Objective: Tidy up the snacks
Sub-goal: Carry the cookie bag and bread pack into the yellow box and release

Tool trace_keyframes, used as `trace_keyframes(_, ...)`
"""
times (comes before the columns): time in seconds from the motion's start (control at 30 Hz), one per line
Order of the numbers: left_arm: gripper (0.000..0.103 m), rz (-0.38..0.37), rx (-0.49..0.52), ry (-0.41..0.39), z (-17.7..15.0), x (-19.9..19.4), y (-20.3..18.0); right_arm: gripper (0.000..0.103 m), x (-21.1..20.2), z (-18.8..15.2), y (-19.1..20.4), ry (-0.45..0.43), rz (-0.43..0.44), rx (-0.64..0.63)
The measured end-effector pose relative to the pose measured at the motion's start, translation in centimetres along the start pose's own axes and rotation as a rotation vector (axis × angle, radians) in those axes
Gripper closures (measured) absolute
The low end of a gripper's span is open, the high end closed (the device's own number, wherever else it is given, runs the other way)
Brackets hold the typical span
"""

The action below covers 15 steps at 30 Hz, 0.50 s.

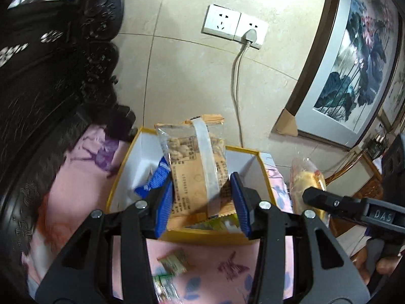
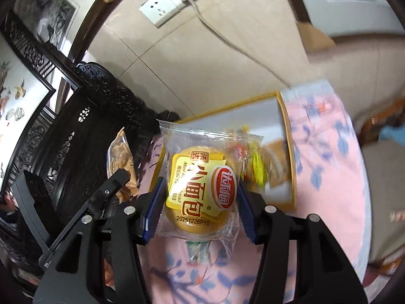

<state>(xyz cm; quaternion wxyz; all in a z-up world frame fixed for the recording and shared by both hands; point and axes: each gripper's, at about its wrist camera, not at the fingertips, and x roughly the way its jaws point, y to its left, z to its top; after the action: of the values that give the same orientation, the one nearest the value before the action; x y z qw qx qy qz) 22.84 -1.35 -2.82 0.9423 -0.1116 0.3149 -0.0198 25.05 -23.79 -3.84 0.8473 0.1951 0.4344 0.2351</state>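
A pink cloth printed with blue and purple leaves and flowers, soft and faintly creased, fills the lower half of both views, with dark carved wooden furniture along the left edge of the left wrist view. On the cloth sits an open rectangular box, thin card with yellow outer walls and rim and a plain white inside; it lies in the middle of the left wrist view and in the centre right of the right wrist view, where blurred wrapped snacks in yellow and red lie on its floor. The left gripper, in the lower centre of its view, is clenched on a flat tan packet with a clear crinkly window and a pale strip down its back; the blue ribbed pads press its two long edges, and its long axis runs up the frame, the notched far end pointing at the beige wall above the box. A blue wrapper lies in the box just left of it. The right gripper, lower centre of its view, grips a clear glossy bag holding a round golden bun, its yellow and red label facing the camera with the print running sideways, and the sealed top edge pointing up toward the box. A small green and gold sachet lies loose on the cloth under the left gripper, in the bottom centre of the frame.
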Motion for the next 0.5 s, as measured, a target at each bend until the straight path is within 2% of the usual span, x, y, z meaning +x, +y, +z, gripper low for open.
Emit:
trace_keyframes(0.23, 0.059, 0.036, 0.03, 0.055, 2.0, 5.1, 0.3, 0.048, 3.4, 3.2, -0.1, 0.001, -0.05, -0.032)
trace_keyframes(0.47, 0.058, 0.065, 0.055, 0.11, 2.5, 9.0, 0.7, 0.047, 6.0, 4.2, -0.7, 0.015, -0.095, -0.05)
trace_keyframes(0.5, 0.043, 0.065, 0.057, 0.116, 2.5, 9.2, 0.7, 0.045, 6.4, 4.3, -0.5, 0.017, -0.118, -0.072)
